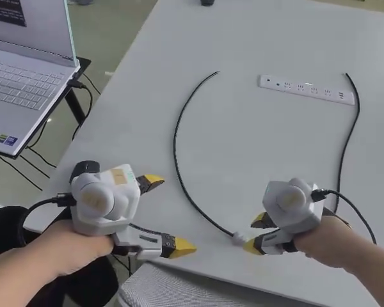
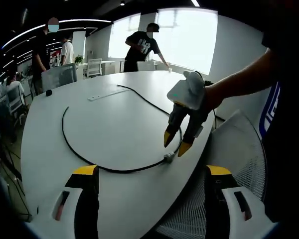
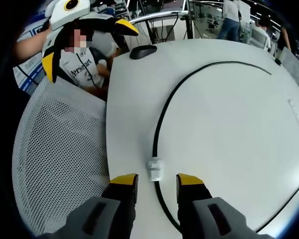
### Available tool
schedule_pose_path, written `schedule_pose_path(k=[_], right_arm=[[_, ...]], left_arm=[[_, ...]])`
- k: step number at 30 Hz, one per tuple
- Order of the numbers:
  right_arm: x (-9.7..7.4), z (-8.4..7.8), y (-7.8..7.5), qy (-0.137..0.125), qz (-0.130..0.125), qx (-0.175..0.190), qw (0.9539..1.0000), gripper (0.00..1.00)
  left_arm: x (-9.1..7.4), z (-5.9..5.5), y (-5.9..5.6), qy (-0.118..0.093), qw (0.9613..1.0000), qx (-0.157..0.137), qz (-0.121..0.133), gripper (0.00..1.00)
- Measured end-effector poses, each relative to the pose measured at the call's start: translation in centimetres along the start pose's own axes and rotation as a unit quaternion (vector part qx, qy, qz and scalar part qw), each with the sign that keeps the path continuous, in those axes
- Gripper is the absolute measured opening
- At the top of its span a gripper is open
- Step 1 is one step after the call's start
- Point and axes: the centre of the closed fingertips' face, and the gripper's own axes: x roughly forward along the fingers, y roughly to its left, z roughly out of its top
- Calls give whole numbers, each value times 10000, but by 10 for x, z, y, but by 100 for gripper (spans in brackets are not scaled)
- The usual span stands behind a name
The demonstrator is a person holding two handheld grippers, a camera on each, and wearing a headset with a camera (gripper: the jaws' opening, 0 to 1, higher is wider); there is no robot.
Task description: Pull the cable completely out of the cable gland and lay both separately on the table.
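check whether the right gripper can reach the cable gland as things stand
Probably yes: the right gripper is open and the cable gland lies on the table just ahead of its jaws, nothing between.

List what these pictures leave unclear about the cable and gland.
- Cable gland: too small in all views to judge its tightness.
- Cable past the gland: right gripper view, lost at the bottom edge behind the right gripper.
- Laptop: head view, cut by the left edge.

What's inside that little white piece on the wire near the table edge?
The black cable passes through the white fitting, going in at one end and coming out at the other. The stretch inside is covered, so how it is held cannot be seen.
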Motion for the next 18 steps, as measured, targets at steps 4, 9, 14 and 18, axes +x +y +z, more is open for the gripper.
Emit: schedule_pose_path(k=[4, 9, 14, 18], right_arm=[[4, -3, -1, 50, 21, 26, 10000, 26], [7, -3, 2, 78, 56, -5, 10000, 24], [10, -4, 2, 136, 32, -61, 9999, 23], [12, -3, 3, 119, 20, -72, 9999, 21]], left_arm=[[-3, -3, 1, 27, 10000, -15, 15, 87], [-4, -4, 1, 31, 10000, -25, 24, 87], [-4, -2, 0, 9, 10000, -35, 23, 87], [-4, -1, -1, 4, 10000, -20, 0, 87]])
